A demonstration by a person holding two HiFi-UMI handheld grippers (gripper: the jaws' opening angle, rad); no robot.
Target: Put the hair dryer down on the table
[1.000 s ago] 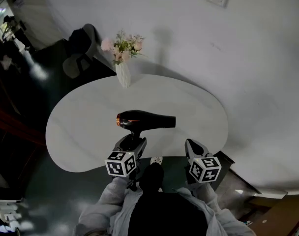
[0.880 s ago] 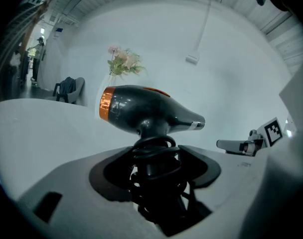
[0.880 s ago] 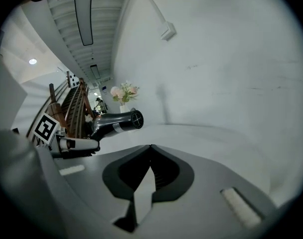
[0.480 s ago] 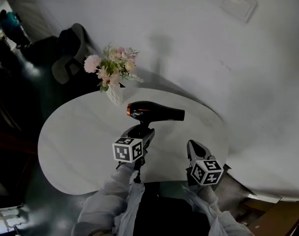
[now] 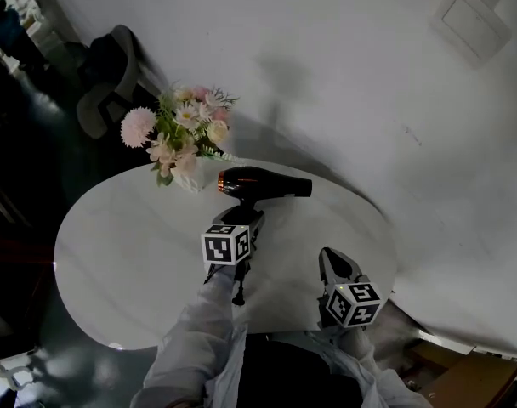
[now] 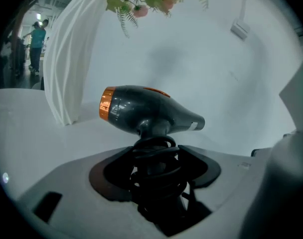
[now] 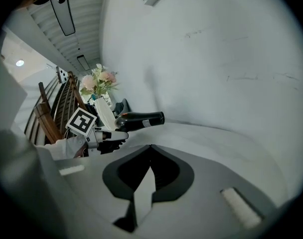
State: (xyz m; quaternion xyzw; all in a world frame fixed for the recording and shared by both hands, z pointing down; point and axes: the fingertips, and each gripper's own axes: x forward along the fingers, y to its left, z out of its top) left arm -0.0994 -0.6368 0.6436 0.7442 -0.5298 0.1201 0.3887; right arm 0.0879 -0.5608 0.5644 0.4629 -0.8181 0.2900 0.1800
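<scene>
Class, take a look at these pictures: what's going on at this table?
A person holds tongs in each hand. The left tongs grip the hair dryer by its cord-wrapped handle, holding it upright over the table beside the vase; it is not yet laid down. The right tongs are shut and empty, near the table's front edge.

Office-like hall, lounge corner: white oval table (image 5: 114, 245), flowers (image 5: 178, 133) in vase, dark chair (image 5: 101, 109), plain wall (image 5: 343, 75) (ceiling strip lights (image 7: 66, 15), person (image 6: 37, 39) far back).
</scene>
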